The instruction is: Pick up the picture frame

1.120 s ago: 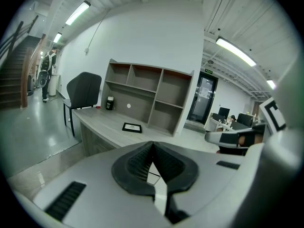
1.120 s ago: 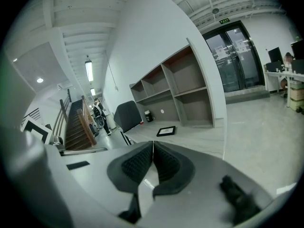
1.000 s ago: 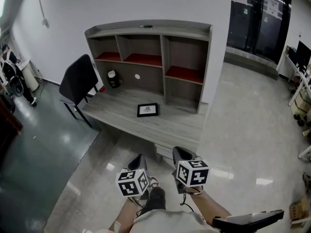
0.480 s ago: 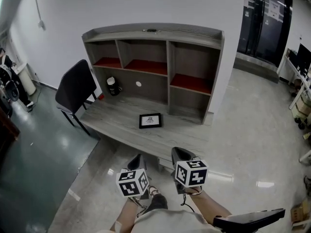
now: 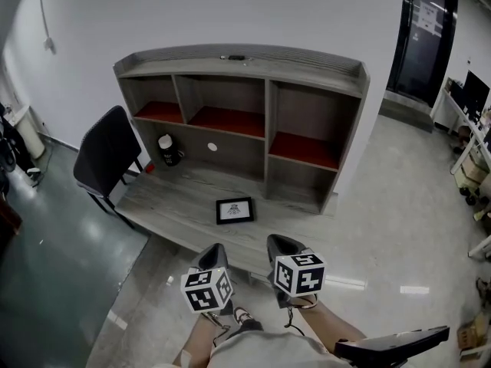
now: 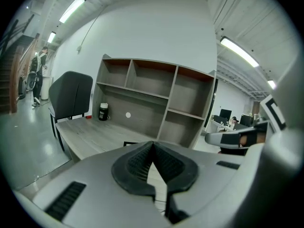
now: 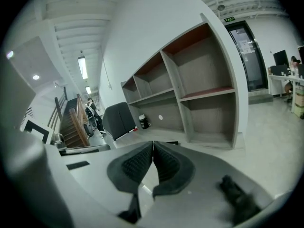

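Head view: a small black-edged picture frame (image 5: 235, 210) is seen lying flat on the grey wood-grain table (image 5: 173, 205), in front of the grey shelf unit w/ red-lined cubbies (image 5: 268, 90). The left gripper (image 5: 215, 254) and right gripper (image 5: 282, 245) are held short of the table edge, well apart from the frame.

Left gripper view: fingers (image 6: 137, 163) are pressed together, nothing between.

Right gripper view: same deal, fingers (image 7: 135, 164) closed together, empty.

So nothing's been grabbed yet. Approach, spreading the fingers, grip and lift are prob all left.

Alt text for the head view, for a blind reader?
A black picture frame lies flat, untouched, on a grey desk below an open shelf unit. The left gripper and right gripper, both shut and empty, are held short of the desk's near edge. A dark chair stands at the desk's left end.
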